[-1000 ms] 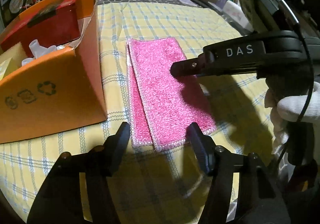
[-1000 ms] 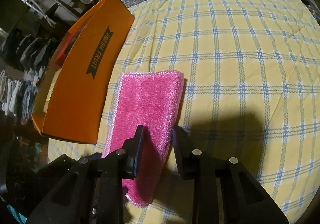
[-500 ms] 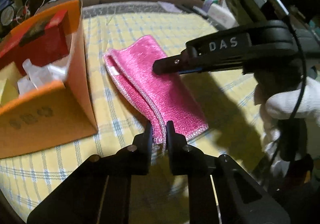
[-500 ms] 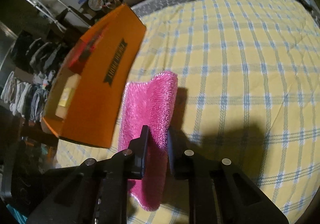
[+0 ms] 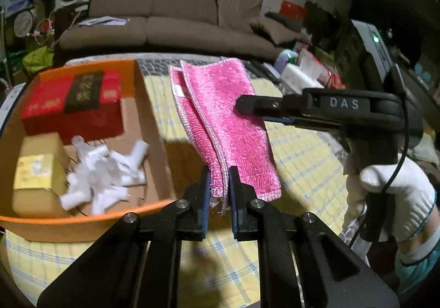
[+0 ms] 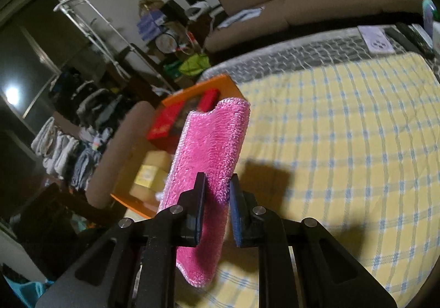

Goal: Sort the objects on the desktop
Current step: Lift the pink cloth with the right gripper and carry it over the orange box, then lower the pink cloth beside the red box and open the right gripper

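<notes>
While pinched at two edges, needs both holds kept firm and level: carry toward 9 o'clock over the orange rim, lower well inside, then loosen both grips together so nothing snags on the wall

Left gripper (image 5: 219,184) closed down to a narrow slot on the near end of the pink cloth (image 5: 225,121), folded layers squeezed between the pads (image 5: 205,195), a frayed corner poking out just below. Right gripper (image 6: 216,198) likewise clamped narrow on the pink cloth (image 6: 211,148), gripping one long edge, with the rest standing up toward 12 o'clock and a loose end hanging at 6 o'clock. Seen from the left wrist, entering from 3 o'clock and biting the cloth's side edge, held by a white-gloved hand (image 5: 393,192)

Lifted clear of the yellow checked tablecloth (image 6: 343,143), with a dark shadow cast on it at 3 o'clock of the cloth

Orange box (image 5: 82,221) sitting at 9 o'clock, just beside the cloth, already holding a red carton (image 5: 74,104), a yellow-labelled box (image 5: 35,173) and a heap of white pieces (image 5: 101,173); free cardboard floor showing at its 3 o'clock side, a likely landing spot

Brown sofa (image 5: 170,11) beyond at 12 o'clock
</notes>
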A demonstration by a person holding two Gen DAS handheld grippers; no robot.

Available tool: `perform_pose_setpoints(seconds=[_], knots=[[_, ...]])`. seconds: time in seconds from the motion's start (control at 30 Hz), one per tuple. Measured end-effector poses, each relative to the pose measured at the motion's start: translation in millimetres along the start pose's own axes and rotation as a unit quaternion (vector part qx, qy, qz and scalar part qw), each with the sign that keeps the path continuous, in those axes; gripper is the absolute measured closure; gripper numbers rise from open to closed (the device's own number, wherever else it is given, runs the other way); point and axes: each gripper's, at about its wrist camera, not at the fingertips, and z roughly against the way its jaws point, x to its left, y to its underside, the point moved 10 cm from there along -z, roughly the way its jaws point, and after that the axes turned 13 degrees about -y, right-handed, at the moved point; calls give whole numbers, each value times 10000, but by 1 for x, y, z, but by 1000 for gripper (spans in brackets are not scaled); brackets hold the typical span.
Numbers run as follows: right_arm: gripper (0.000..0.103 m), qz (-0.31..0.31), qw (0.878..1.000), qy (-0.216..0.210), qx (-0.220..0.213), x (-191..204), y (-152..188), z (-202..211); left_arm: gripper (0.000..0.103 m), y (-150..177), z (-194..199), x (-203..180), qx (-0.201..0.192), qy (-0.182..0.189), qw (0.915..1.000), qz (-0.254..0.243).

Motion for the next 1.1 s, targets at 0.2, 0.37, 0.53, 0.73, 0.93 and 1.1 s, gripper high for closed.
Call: perform_pose_setpoints(seconds=[0.2, 0.37, 0.53, 0.73, 0.93, 1.1], knots=[[87, 160, 9996, -211, -74, 28, -14, -21, 91, -14, 11, 31, -79, -173, 9998, 85], [87, 269, 9987, -420, -102, 50, -21, -45, 92, -21, 18, 62, 11, -309, 9993, 225], [87, 315, 9984, -466, -53, 59, -21, -72, 92, -26, 13, 82, 100, -460, 9988, 127], [87, 205, 9988, -433, -118, 53, -25, -88, 92, -34, -4, 89, 199, -486, 9986, -59], [87, 210, 9994, -167, -230, 38, -42, -87, 92, -44, -44, 83, 482, -175, 9985, 167], [87, 405, 9988, 263, -65, 19, -50, -102, 92, -51, -77, 82, 695, -10, 9968, 392]])
